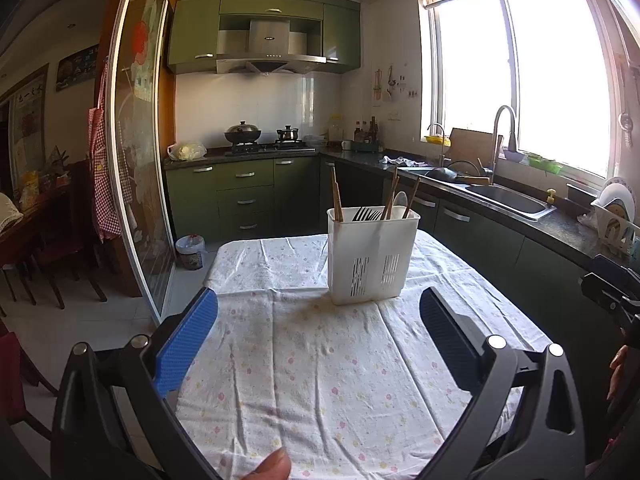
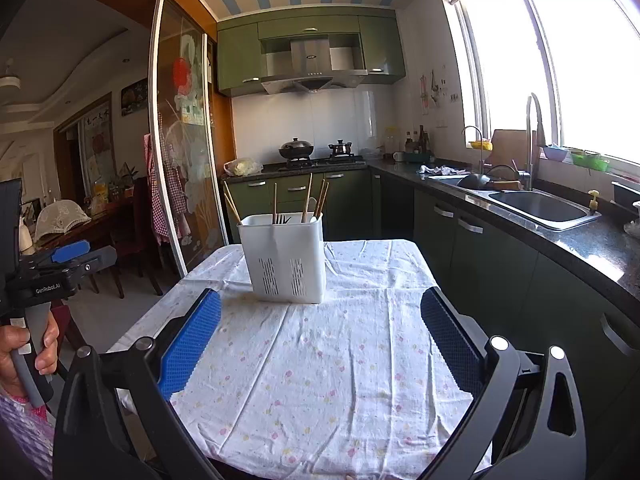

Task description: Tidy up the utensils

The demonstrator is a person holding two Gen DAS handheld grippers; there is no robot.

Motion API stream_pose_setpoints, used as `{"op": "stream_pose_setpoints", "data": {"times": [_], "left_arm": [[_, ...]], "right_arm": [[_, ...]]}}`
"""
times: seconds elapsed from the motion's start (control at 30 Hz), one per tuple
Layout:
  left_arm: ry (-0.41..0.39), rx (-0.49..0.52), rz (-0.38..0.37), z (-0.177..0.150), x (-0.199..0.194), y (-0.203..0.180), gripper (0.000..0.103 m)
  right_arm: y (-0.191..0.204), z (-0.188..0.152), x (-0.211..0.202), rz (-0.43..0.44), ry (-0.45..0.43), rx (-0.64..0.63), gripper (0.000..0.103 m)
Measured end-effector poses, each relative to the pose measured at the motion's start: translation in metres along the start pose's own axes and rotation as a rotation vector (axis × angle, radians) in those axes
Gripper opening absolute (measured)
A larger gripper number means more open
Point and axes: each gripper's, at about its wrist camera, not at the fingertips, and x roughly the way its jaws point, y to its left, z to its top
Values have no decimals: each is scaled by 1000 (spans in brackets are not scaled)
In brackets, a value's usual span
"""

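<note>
Your left hand-held gripper (image 1: 318, 322): jaws spread wide, nothing between them, hovering over the near half of the bench (image 1: 304, 380). Your right hand-held gripper (image 2: 320, 320): likewise wide apart and empty.

Utensil caddy (image 1: 370, 256): white, slotted, upright on the bench's flowered cloth, at 12 o'clock from the left gripper, slightly toward 1; from the right wrist view it sits at 11 to 12 o'clock. It stands toward the far end of the bench, apart from both grippers.

Contents: chopsticks (image 1: 337, 196) lean at the caddy's left side, more stand at its right; dark fork tines (image 1: 363, 213) show in the middle; a pale spoon (image 1: 400, 202) stands right of them. How the inside is divided cannot be made out.

Room: bare cloth lies between the grippers and the caddy. The bench's left edge drops to floor beside a glass sliding door (image 1: 138, 152); its right edge faces green cabinets under the sink (image 1: 510, 198).

Cut off: the bench's near edge is hidden behind the gripper bodies. In the right wrist view, the left gripper appears at 9 o'clock, partly cropped by the frame.
</note>
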Motion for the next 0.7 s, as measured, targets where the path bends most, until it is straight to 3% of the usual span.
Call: {"op": "stream_pose_setpoints", "data": {"times": [0.7], "left_arm": [[3,17,1,-3,1,-3,96]], "right_arm": [[7,-4,8,-4,22,-20,98]]}}
